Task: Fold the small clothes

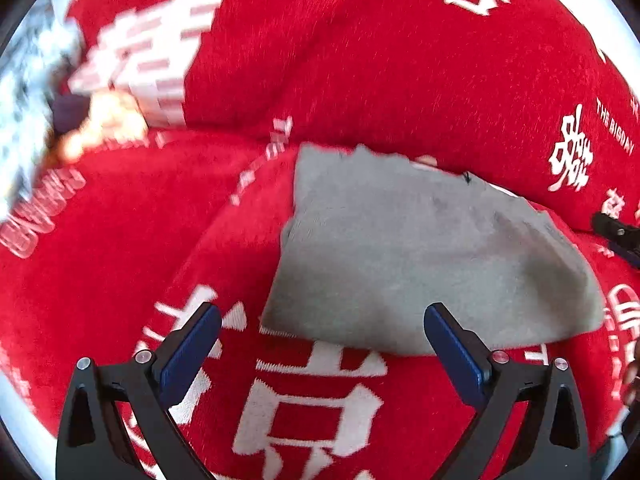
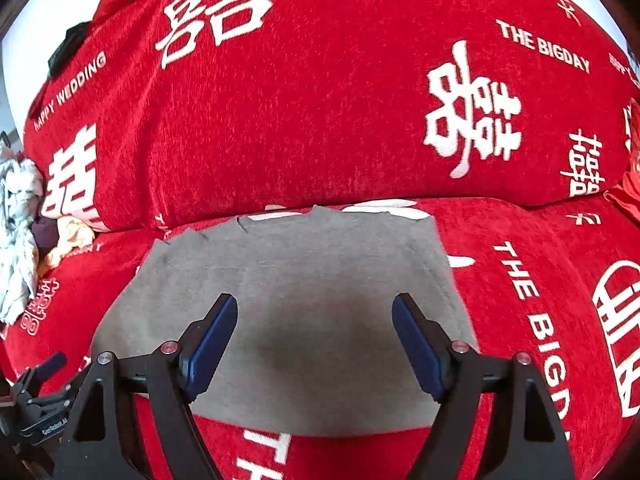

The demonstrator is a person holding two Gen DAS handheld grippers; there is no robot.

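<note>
A small grey garment (image 1: 424, 248) lies flat and folded on the red sofa seat (image 1: 140, 240). My left gripper (image 1: 322, 316) is open and empty, hovering at the garment's near left corner. In the right wrist view the same grey garment (image 2: 296, 264) fills the middle, and my right gripper (image 2: 314, 312) is open and empty just above its centre. The left gripper's tip (image 2: 52, 362) shows at the lower left of that view, and the right gripper's tip (image 1: 616, 232) shows at the right edge of the left wrist view.
The sofa is covered in red cloth with white characters; its backrest (image 2: 320, 100) rises just behind the garment. A pile of other clothes, white-grey, dark and yellow (image 2: 24, 216), lies at the seat's left end and appears blurred in the left wrist view (image 1: 92, 128).
</note>
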